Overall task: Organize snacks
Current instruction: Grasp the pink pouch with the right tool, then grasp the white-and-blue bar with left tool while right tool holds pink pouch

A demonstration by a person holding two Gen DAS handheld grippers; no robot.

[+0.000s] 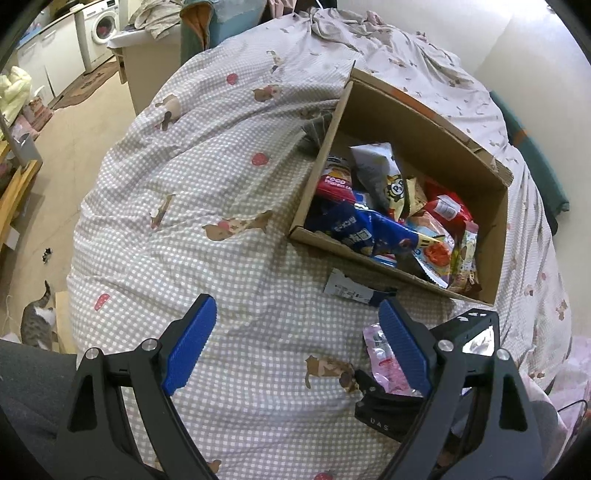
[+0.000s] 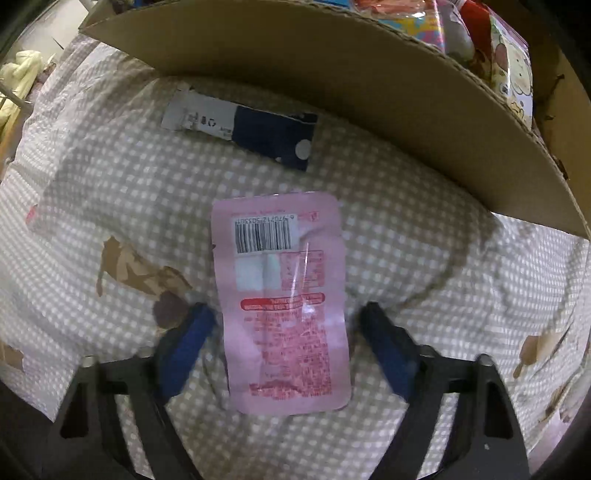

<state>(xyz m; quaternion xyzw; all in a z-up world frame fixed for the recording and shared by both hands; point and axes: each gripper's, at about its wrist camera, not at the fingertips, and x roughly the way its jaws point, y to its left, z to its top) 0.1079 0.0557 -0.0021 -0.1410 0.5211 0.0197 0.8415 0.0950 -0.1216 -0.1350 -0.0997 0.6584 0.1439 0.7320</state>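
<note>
Pink snack pouch [image 2: 286, 306] flat on bedspread (barcode up), between open right tongs [image 2: 286, 345]

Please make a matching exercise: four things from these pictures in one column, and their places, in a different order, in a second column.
1. pink packet
2. dark blue and white packet
3. cat
4. washing machine

a. on the floor beside the bed
b. between the right gripper's open fingers
c. far back by the cabinets
d. on the checked cover, close to the cardboard box

Pairs: 1-b, 2-d, 3-a, 4-c

I see the box [image 1: 417, 122] on the bed [image 1: 207, 177], snack packets [image 1: 380, 225] inside. Flat pouch [image 2: 284, 302] lies before its near wall, small wrapper [image 2: 243, 129] between them.
</note>
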